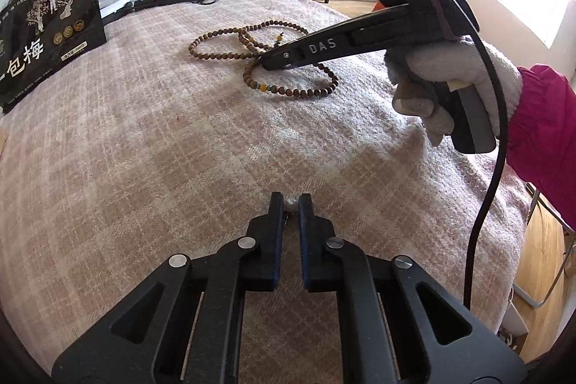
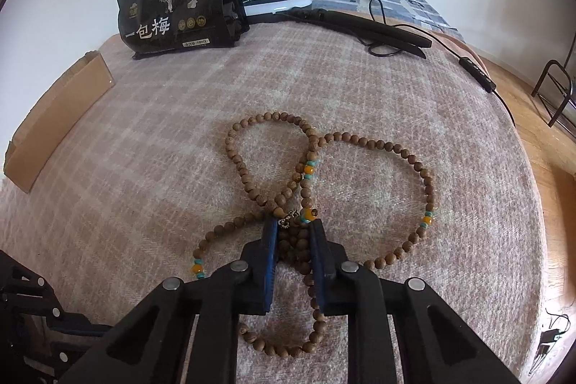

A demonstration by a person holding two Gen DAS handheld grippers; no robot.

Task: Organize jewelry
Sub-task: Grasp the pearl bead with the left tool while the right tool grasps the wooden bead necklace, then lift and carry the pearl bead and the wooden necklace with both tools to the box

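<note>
Jaws of the right gripper pinch the long brown wooden bead strand on the pink plaid bed blanket, left gripper nipping a small pale bead; lift slowly so loops don't snag.

The black left gripper is held nearly closed; the black right gripper, gripped by a white-gloved hand, is clamped together.

The left gripper hides most of a small pale bead. At nine o'clock, the black pouch is cut off.
</note>
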